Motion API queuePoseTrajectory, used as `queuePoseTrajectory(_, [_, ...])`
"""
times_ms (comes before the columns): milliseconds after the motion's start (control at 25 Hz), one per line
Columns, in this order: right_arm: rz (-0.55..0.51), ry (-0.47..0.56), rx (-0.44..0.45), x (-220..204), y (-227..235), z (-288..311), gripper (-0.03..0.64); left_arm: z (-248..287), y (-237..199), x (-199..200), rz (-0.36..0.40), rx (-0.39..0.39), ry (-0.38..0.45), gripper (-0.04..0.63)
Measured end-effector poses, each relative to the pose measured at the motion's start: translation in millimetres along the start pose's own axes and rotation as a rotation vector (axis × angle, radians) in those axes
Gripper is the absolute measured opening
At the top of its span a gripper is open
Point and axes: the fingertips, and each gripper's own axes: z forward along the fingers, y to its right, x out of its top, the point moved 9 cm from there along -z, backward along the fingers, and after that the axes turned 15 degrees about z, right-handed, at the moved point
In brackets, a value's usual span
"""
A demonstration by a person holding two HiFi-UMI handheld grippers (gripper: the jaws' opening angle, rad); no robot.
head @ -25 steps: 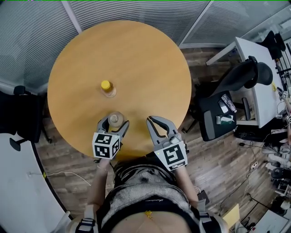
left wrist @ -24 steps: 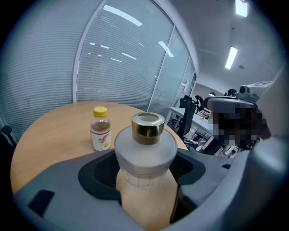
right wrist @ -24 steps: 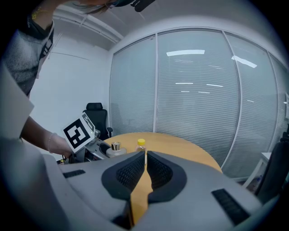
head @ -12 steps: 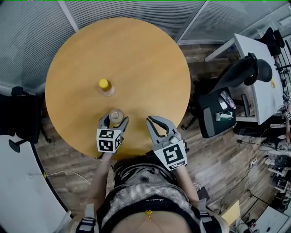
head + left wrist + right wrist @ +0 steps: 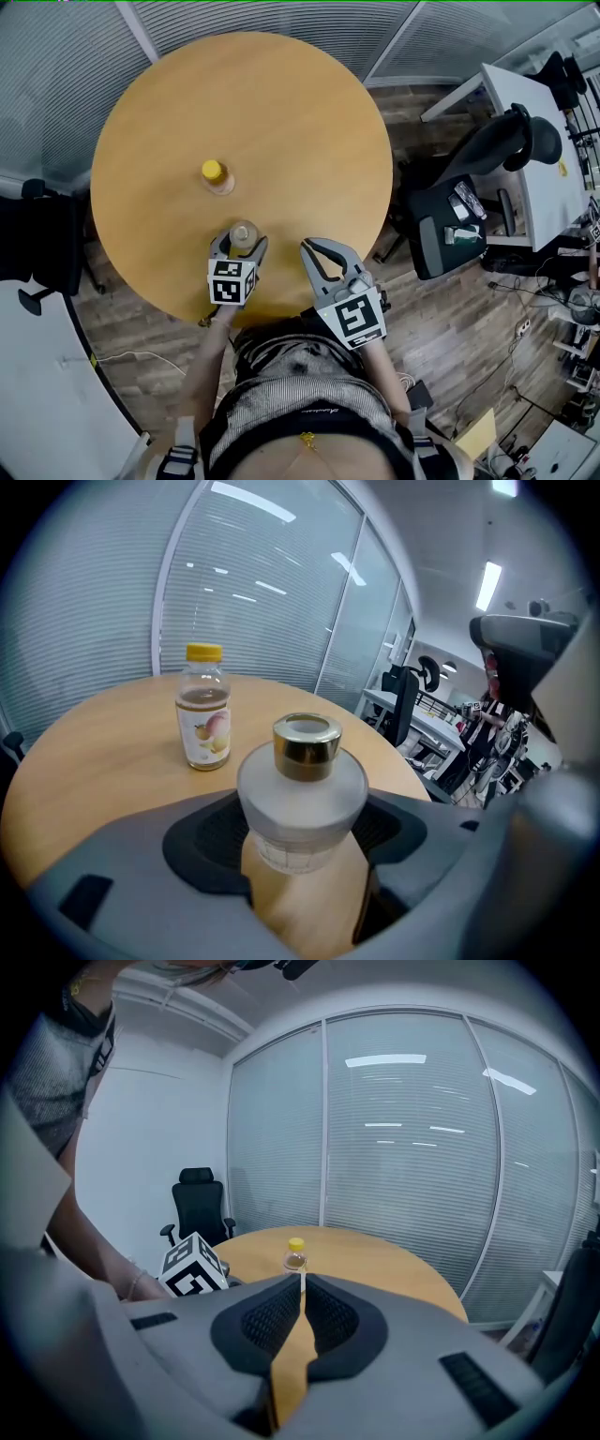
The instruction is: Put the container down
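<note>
Left gripper point(image 5: 240, 246): positioned over the near edge of the round light-wood desk point(image 5: 281, 112), pointing away from the person. Carries the left black-and-white marker cube point(image 5: 232, 281) on top.

Left fingers point(image 5: 202, 841): clamped on the frosted glass container with a shiny gold collar point(image 5: 302, 794) from both sides. Dark ribbed pads pressed against the rounded body, below the shoulder.

Container position: upright between the left fingers, above the near part of the desk, just left of the right gripper. Open gold neck facing up. Contact between base and desk not determinable from any view.

Right gripper point(image 5: 300, 1302): located just beside the left gripper, near the desk edge, apart from the container. Carries the right black-and-white marker cube point(image 5: 353, 320) on top.

Right fingers point(image 5: 267, 1321): pressed together at the tips, with only a thin sliver of desk visible between the pads. Nothing gripped.

Clear plastic bottle with a yellow cap point(image 5: 217, 176): standing upright on the desk, beyond the container and slightly to its left. Well apart from both grippers. Fruit-picture label on the side facing the left gripper.

Surroundings: wood-plank floor point(image 5: 450, 337) around the desk. Glass partition walls with horizontal blinds point(image 5: 403, 1166) behind the desk. Black office chair point(image 5: 497, 155) to the right of the desk.
</note>
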Motion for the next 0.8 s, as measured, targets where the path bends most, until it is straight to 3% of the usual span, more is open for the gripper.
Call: queuePoseTrajectory(800, [0.013, -0.03, -0.03, -6.1, 3.4, -4.1, 0.026, 31.9, 7.6, -25.4, -0.001, 0.023, -0.089, 0.344])
